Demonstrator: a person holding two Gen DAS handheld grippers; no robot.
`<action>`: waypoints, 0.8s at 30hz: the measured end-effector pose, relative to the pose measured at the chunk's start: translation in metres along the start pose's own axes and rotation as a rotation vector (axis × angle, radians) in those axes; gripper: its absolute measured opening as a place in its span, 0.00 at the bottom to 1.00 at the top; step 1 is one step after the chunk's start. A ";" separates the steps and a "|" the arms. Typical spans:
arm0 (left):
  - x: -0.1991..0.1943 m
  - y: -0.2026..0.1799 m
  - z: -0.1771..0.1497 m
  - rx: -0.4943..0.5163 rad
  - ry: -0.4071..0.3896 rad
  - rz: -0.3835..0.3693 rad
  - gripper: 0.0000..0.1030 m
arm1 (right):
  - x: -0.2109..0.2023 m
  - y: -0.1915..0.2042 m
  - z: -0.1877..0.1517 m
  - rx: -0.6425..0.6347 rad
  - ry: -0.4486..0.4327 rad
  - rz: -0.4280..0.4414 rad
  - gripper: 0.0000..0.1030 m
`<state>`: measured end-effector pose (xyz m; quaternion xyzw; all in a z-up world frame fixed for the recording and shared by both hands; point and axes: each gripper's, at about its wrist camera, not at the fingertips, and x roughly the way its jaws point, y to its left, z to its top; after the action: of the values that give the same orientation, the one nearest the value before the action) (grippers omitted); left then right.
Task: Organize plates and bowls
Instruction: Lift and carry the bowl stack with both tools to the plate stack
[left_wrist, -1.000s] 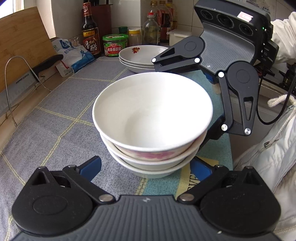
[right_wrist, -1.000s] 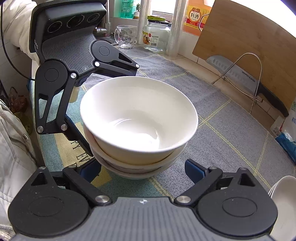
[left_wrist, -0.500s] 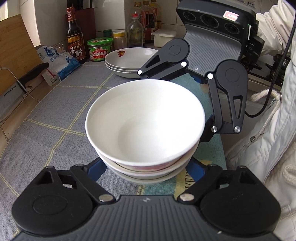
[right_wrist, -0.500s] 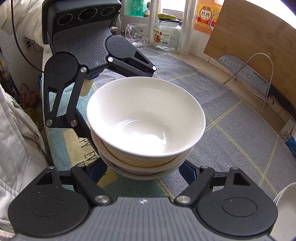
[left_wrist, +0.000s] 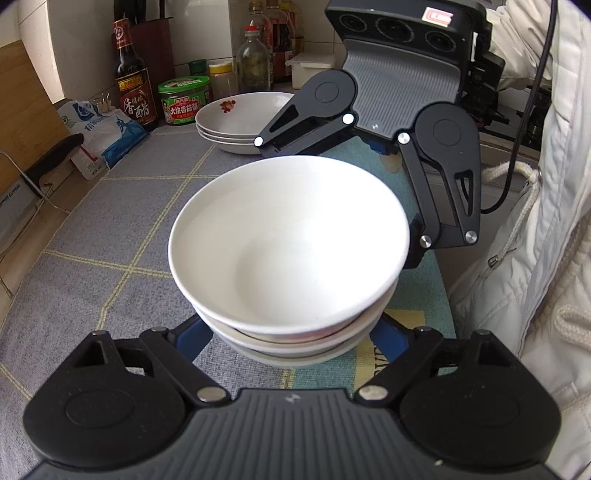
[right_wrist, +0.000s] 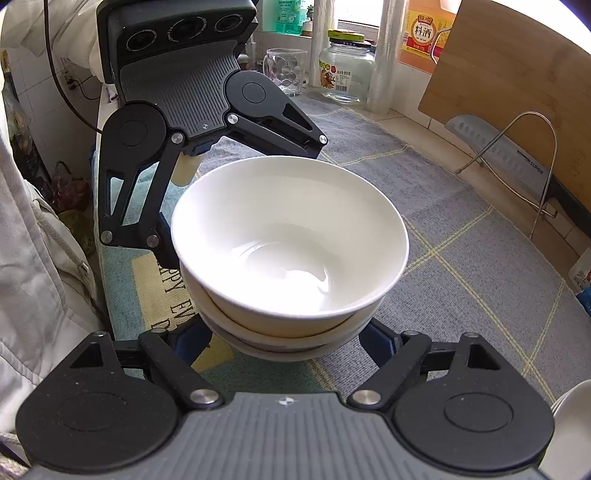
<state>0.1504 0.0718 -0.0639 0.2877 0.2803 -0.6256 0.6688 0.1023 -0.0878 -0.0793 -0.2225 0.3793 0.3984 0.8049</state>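
A: Look of the bowls?

B: 3 white bowls (left_wrist: 288, 251), nested into 1 stack, glossy and empty inside. Top bowl deepest, with the rims of the 2 beneath peeking out under it.

A: Whereabouts?

B: On the grey checked cloth (left_wrist: 110, 229), near the counter's front edge, just beside a white jacket (left_wrist: 535, 258). Well apart from the stack of plates (left_wrist: 243, 114) by the jars at the back. Between both grippers, which face each other across the stack.

A: Left gripper (left_wrist: 290, 336)?

B: Clamped on the stack: blue fingers (left_wrist: 190, 338) pressed against the bottom bowl on both sides.

A: Right gripper (right_wrist: 288, 339)?

B: Jaws opening, stack between them. Blue fingers (right_wrist: 380, 338) tucked under the rims, right at the bottom bowl. Contact hidden by the rims, so cannot tell whether gripping or let go.

A: Changes from 1 second back?

B: Left fingers then wide and clear of the stack, now drawn in against it. Right fingers then also spread clear, now close under the rims. Same spot on the cloth for the bowls. Slight roll in the left view, with the plates now further left.
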 end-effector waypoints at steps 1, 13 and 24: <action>0.000 0.000 0.000 -0.001 0.000 -0.001 0.88 | 0.000 -0.001 0.001 -0.004 0.002 0.005 0.88; -0.001 0.001 -0.003 -0.011 -0.015 -0.005 0.88 | 0.003 -0.006 0.005 -0.006 0.023 0.025 0.88; -0.001 0.000 0.006 -0.015 -0.014 -0.006 0.88 | -0.004 -0.006 0.007 0.002 0.030 0.024 0.88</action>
<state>0.1509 0.0678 -0.0588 0.2774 0.2814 -0.6276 0.6708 0.1088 -0.0887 -0.0710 -0.2233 0.3944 0.4044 0.7944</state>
